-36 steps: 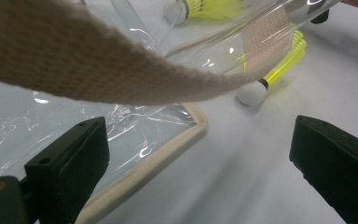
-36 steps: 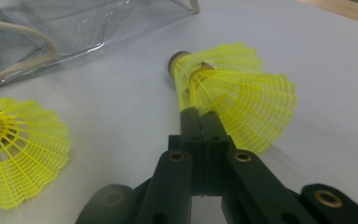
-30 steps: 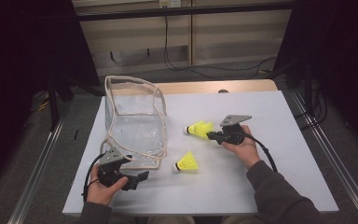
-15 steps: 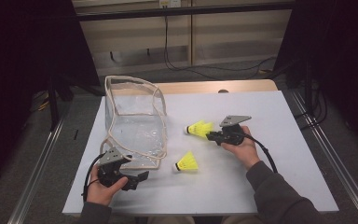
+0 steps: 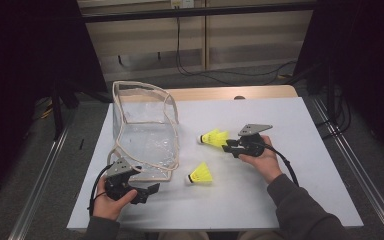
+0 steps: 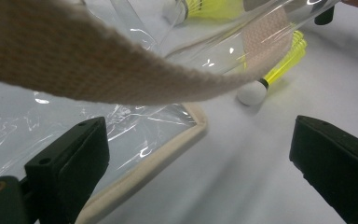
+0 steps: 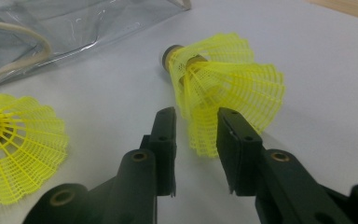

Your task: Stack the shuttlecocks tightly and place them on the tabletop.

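Our right gripper (image 7: 196, 123) had just been opening, the shuttlecock's (image 7: 223, 88) skirt between its parted jaws; we judged a squarer grip wiser. Left gripper (image 6: 196, 158) gaped beside the bag (image 5: 145, 135).

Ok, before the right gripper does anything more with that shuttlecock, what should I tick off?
1. Right gripper jaws: they have just been opening, with the edge of the far shuttlecock skirt between them; pads not clearly pressing. Cannot tell if it is released.
2. Far shuttlecock resting on the table: ok, it lies on its side.
3. Near shuttlecock clear of the right gripper: ok, apart.
4. Clear bag mouth held open: not ok, the left gripper stands open at its trimmed edge, gripping nothing.
5. Bag strap out of the way: not ok, it hangs across the left gripper view.
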### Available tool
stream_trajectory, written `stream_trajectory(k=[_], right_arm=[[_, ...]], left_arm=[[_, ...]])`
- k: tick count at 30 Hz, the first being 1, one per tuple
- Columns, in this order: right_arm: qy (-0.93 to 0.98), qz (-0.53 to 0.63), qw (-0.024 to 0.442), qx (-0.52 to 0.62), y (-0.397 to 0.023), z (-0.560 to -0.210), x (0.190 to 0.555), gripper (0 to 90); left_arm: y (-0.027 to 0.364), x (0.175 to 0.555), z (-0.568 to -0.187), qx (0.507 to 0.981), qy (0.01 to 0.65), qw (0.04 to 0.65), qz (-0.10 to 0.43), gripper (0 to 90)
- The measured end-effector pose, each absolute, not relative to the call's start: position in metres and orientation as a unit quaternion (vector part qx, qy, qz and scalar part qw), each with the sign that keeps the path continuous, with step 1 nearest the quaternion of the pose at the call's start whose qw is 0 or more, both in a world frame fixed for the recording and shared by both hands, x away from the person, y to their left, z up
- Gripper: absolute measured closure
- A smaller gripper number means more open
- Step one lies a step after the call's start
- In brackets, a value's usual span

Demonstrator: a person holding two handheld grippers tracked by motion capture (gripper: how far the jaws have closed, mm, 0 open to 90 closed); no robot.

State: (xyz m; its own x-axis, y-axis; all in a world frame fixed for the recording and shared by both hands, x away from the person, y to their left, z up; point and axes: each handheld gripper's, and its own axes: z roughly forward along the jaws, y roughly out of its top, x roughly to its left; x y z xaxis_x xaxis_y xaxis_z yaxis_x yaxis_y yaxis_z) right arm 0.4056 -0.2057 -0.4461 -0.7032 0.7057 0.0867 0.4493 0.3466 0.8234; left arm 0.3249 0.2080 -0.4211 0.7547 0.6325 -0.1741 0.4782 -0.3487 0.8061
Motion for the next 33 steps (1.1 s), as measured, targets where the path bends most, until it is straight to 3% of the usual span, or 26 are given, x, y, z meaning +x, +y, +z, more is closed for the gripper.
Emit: stream_trajectory(k=[33], right_arm=[[0.795, 0.465, 0.139, 0.365, -0.215, -0.436, 0.382, 39.2]], left_arm=[[0.208, 0.325, -0.421, 0.817, 0.339, 0.459, 0.084, 4.8]])
